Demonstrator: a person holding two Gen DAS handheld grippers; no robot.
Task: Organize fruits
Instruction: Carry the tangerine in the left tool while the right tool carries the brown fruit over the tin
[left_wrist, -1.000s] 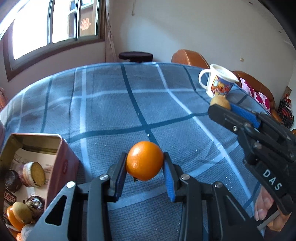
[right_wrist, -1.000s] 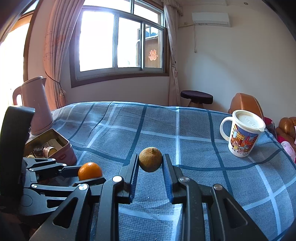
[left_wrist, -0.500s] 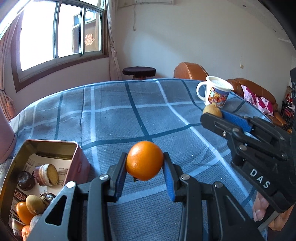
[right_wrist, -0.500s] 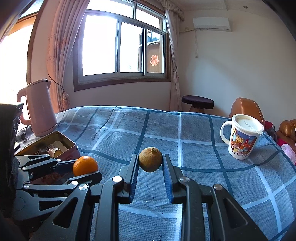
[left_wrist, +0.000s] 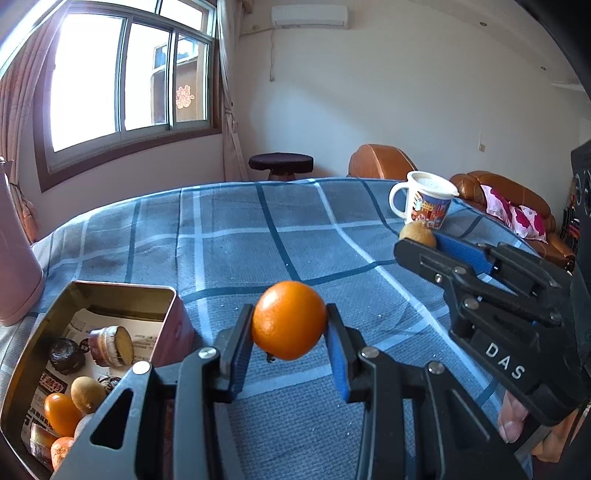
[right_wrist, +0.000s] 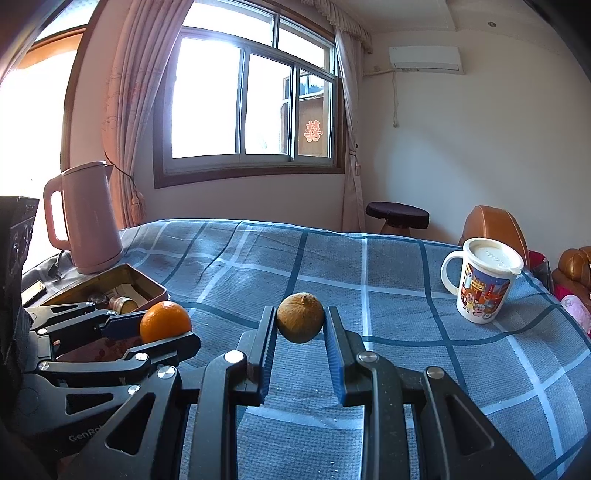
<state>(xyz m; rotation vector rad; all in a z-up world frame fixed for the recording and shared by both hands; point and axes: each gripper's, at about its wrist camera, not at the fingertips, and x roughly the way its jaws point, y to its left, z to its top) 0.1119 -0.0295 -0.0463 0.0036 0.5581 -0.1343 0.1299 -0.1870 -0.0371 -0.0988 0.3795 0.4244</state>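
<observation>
My left gripper (left_wrist: 289, 322) is shut on an orange (left_wrist: 288, 319) and holds it above the blue checked tablecloth, just right of an open metal tin (left_wrist: 110, 291). The tin holds several fruits and small cakes. My right gripper (right_wrist: 300, 324) is shut on a brown round fruit (right_wrist: 300, 322) and holds it above the cloth. In the right wrist view the left gripper with the orange (right_wrist: 165, 320) is at the left, in front of the tin (right_wrist: 142, 280). In the left wrist view the right gripper's brown fruit (left_wrist: 417, 233) is at the right.
A lidded cartoon mug (right_wrist: 482, 281) stands on the table at the right, also in the left wrist view (left_wrist: 424, 201). A pink kettle (right_wrist: 85, 218) stands behind the tin. A dark stool (right_wrist: 397, 216) and brown sofa (left_wrist: 506, 199) lie beyond the table.
Both grippers have risen and tilted up, still shut on their fruits. The left gripper has moved toward the tin, which shows more fully now.
</observation>
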